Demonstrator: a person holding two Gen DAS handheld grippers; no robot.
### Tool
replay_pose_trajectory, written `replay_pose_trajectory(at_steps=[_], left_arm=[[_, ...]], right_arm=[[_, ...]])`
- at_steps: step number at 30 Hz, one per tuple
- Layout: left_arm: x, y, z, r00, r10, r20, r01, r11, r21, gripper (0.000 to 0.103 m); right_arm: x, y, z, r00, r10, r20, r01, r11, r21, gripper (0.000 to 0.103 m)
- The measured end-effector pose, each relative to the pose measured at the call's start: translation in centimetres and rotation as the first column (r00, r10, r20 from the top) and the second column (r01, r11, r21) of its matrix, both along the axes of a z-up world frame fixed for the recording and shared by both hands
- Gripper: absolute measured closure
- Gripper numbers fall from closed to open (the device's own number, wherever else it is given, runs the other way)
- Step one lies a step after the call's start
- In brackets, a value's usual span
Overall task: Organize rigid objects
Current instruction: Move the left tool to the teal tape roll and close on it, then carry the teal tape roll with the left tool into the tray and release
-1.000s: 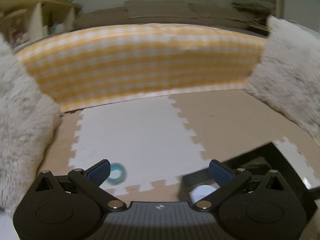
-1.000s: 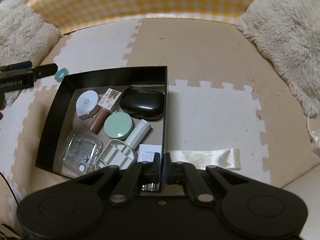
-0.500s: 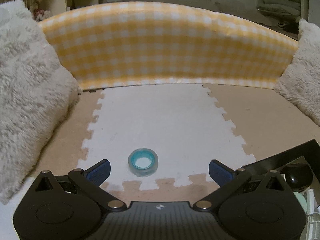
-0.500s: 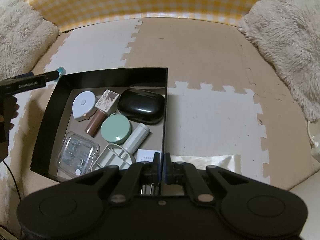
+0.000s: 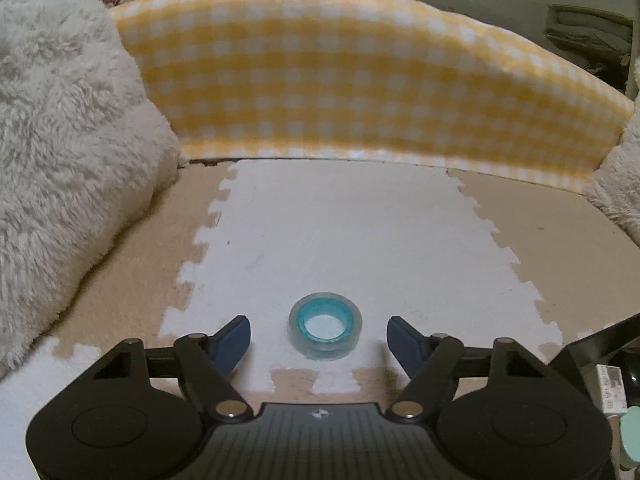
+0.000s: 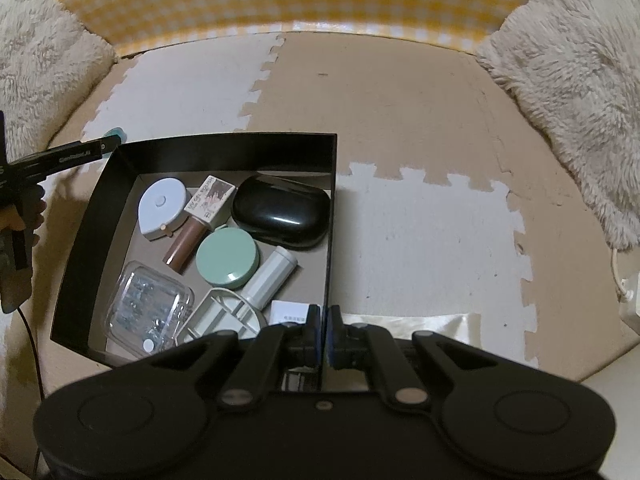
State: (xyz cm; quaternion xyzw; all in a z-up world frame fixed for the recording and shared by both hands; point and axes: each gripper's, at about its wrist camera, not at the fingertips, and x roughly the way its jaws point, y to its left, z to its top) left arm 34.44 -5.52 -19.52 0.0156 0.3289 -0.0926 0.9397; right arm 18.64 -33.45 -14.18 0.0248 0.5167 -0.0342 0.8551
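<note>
**Item 1 – left gripper** (image 5: 319, 332). Lower centre of the left wrist view. Jaws closing, blue pads still clear on either side of the tape roll; nothing pressed yet. In the right wrist view it appears as a thin black bar at the left edge, tip at the box's far-left corner.

**Item 2 – tape roll** (image 5: 325, 325). Small clear ring with a teal core, lying flat on the white foam mat tile (image 5: 340, 240), between the left gripper's pads, just outside the black box. In the right wrist view only a teal sliver shows, upper left, mostly hidden by the gripper.

**Item 3 – right gripper** (image 6: 324, 330). Lower centre of the right wrist view. Jaws closed on the near right corner wall of the black box (image 6: 330, 240), apparently steadying it.

**Item 4 – box contents.** White tape measure (image 6: 162, 208), nail polish bottle (image 6: 200, 220), black case (image 6: 282, 216), green compact (image 6: 227, 258), white tube (image 6: 270, 276), clear plastic case (image 6: 148, 308), white divided tray (image 6: 222, 316).

**Step in hand (judged):** pickup of the last loose object seen, the tape roll; the rest seen here is boxed.

**Next move calls for:** pads meeting the ring's outer wall squarely, a straight lift, then a short carry over the box's near wall to a free patch of floor.
</note>
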Motion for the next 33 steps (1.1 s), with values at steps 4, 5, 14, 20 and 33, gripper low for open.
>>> replay_pose_trajectory(at_steps=[4,5,14,20,33], left_arm=[[0.5,-0.5,-0.4,1.000,-0.009,0.005,0.009,1.000,0.013,0.035],[0.7,-0.6,-0.4,1.000,-0.010,0.008,0.010,1.000,0.015,0.037],[1.4,-0.5,-1.0,1.000,-0.011,0.014,0.010,1.000,0.026,0.055],[1.2,-0.6,-0.9,1.000,-0.014,0.012,0.014,1.000,0.026,0.059],[-1.3,-1.2,6.0,0.994,-0.069,0.086,0.082,0.985,-0.152,0.059]], right_arm=[[0.1,0.2,0.0,1.000,0.003,-0.002,-0.003,1.000,-0.009,0.099],[0.1,0.2,-0.1,1.000,0.004,-0.005,-0.004,1.000,-0.011,0.099],[0.1,0.4,-0.1,1.000,0.011,-0.008,-0.011,1.000,-0.025,0.099],[0.1,0.5,-0.2,1.000,0.012,-0.009,-0.012,1.000,-0.028,0.099],[-0.1,0.0,-0.2,1.000,-0.001,-0.008,0.001,1.000,0.003,0.099]])
